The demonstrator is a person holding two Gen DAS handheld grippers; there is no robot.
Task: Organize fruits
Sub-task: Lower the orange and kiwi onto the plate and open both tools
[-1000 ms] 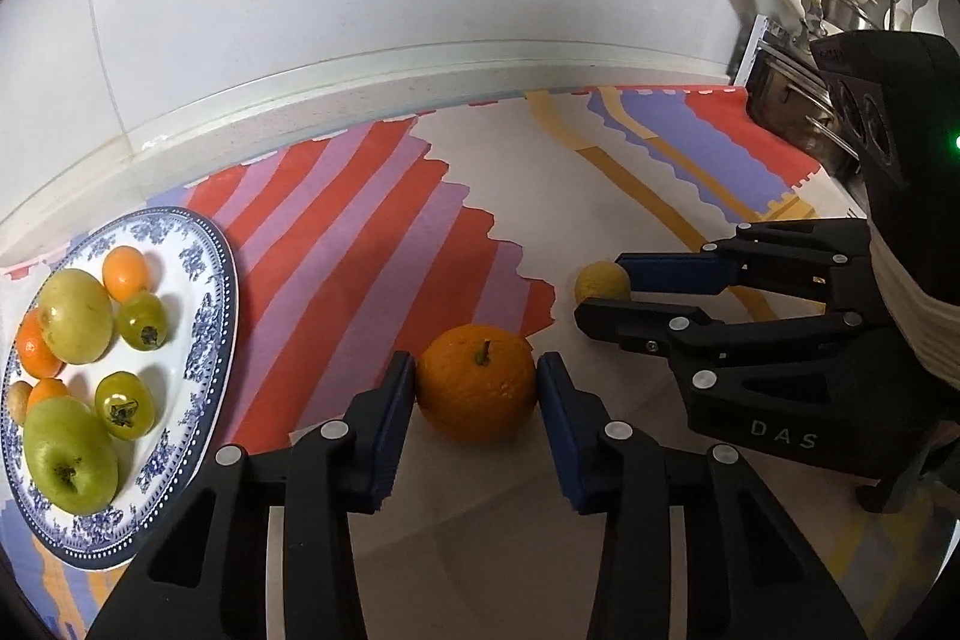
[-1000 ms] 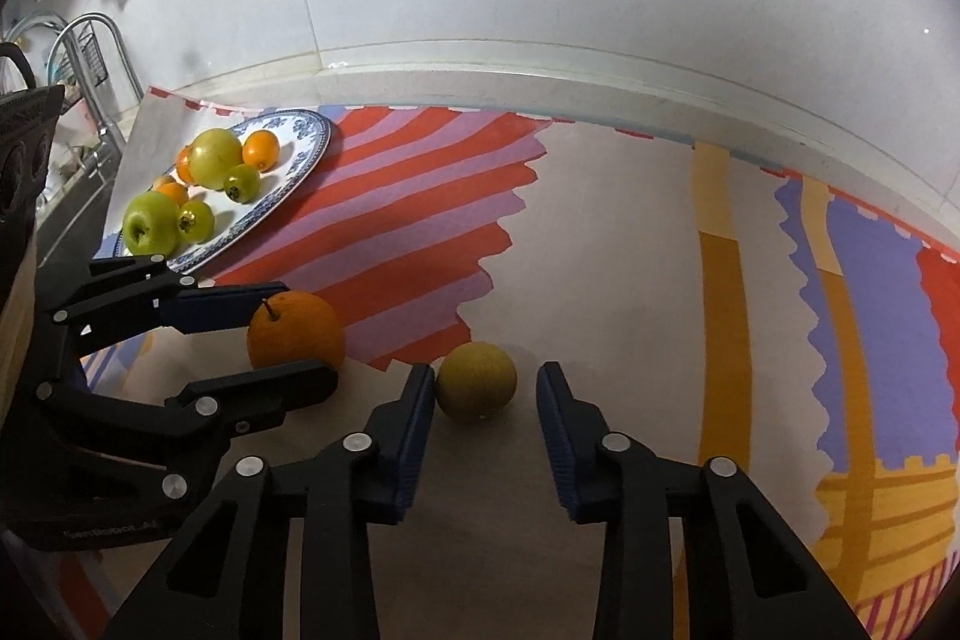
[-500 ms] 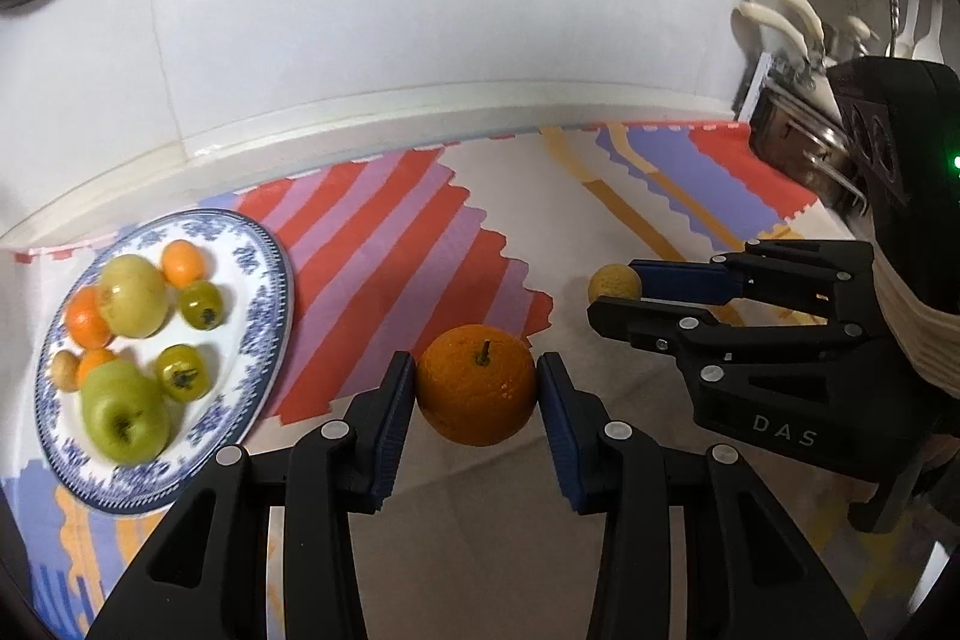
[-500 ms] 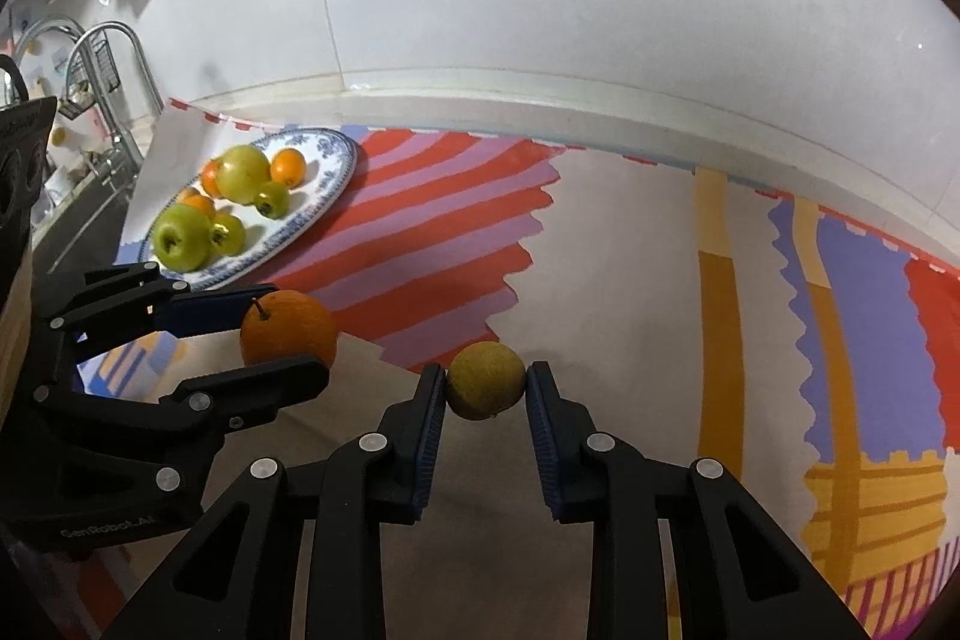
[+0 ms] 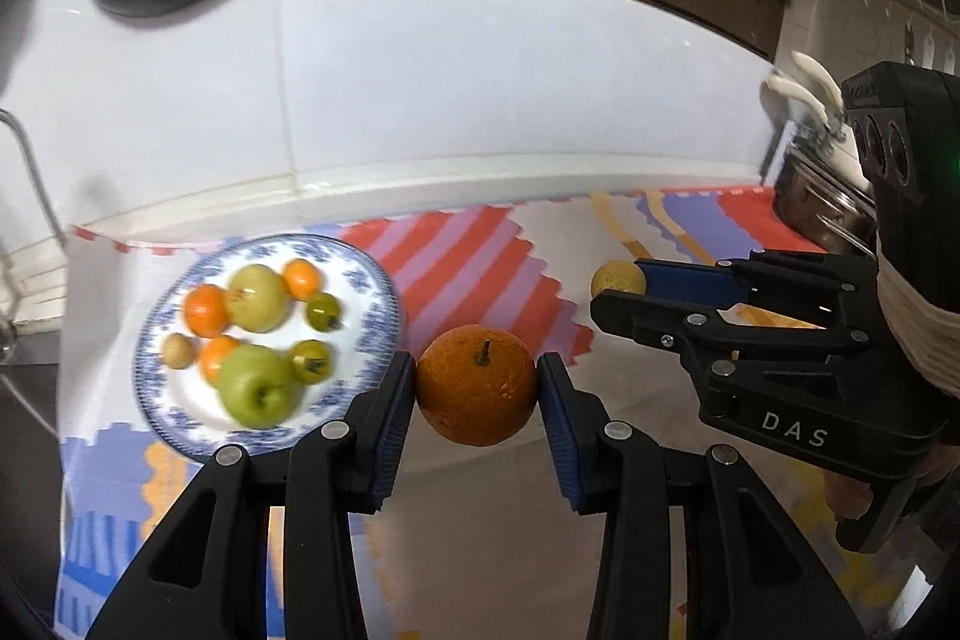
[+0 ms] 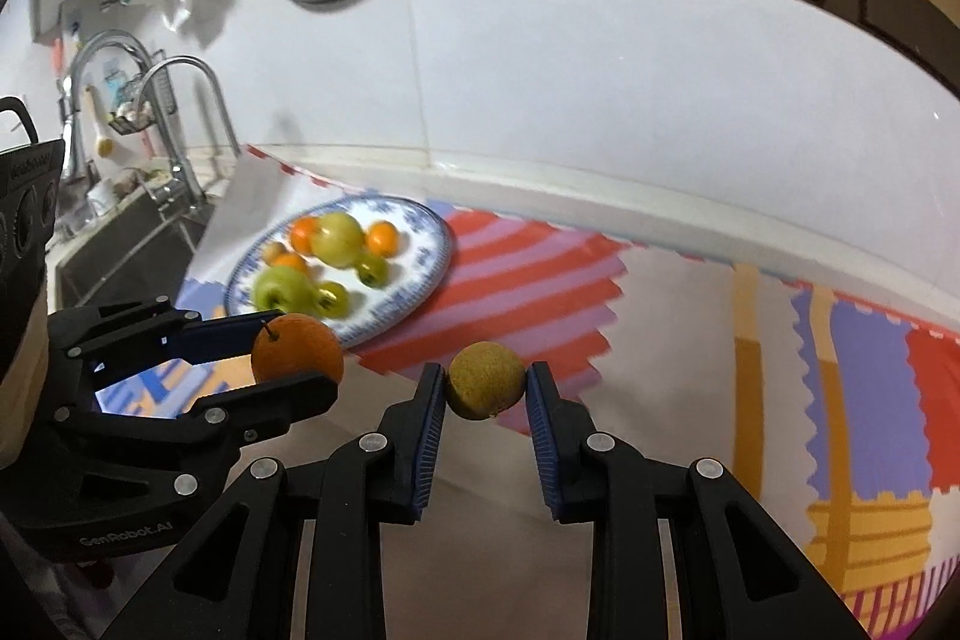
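1. My left gripper (image 5: 476, 388) is clamped on the orange (image 5: 476, 384); my right gripper (image 6: 486, 385) is clamped on the small yellow-brown fruit (image 6: 486, 379); both look lifted off the mat (image 6: 540, 280).
2. The plate (image 5: 384, 292) already holds apples and small fruits; I judge these two are what remains.

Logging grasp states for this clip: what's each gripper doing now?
Left gripper: closed on the orange.
Right gripper: closed on the small yellow-brown fruit.

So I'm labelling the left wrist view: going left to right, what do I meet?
Blue-patterned plate of fruit → orange in the left gripper → small yellowish fruit → right gripper holding it → metal pot.
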